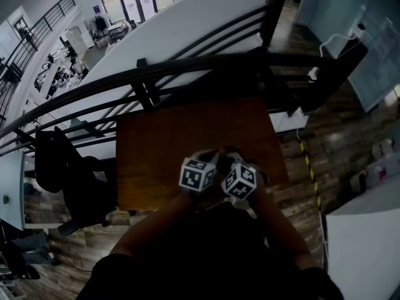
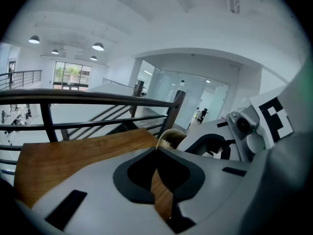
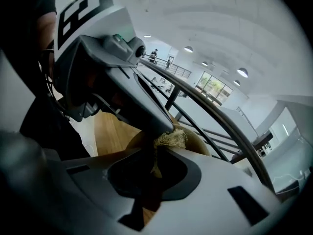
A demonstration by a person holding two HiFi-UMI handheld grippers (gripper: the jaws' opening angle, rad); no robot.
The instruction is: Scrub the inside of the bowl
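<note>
Your left claw and your right claw sit close together over the near edge of the wooden surface, somewhat toward its right corner. From the head view the left cube and the right cube almost touch, and they cover what lies beneath them. The bowl, brown and thin-walled, is right at the tips of both claws. In the left gripper view its rim rises just past the point where your left jaws meet, and pale fibres show inside it. Your left claw is closed, with its tips together. It seems to pinch the near rim of the bowl, though the rim is so thin there that the view leaves some doubt. The body of your right claw fills the right side of that same view, just beside the bowl. Your right claw is closed too, clamped on the scrub pad, a tan fibrous wad. One strand of it runs down between the jaws, and the bulk bunches just past the tips, against the bowl's rim and inner wall. In the right gripper view your left claw comes down from the upper left and meets the bowl just beside the pad. A dark railing runs along the far edge of the surface.
</note>
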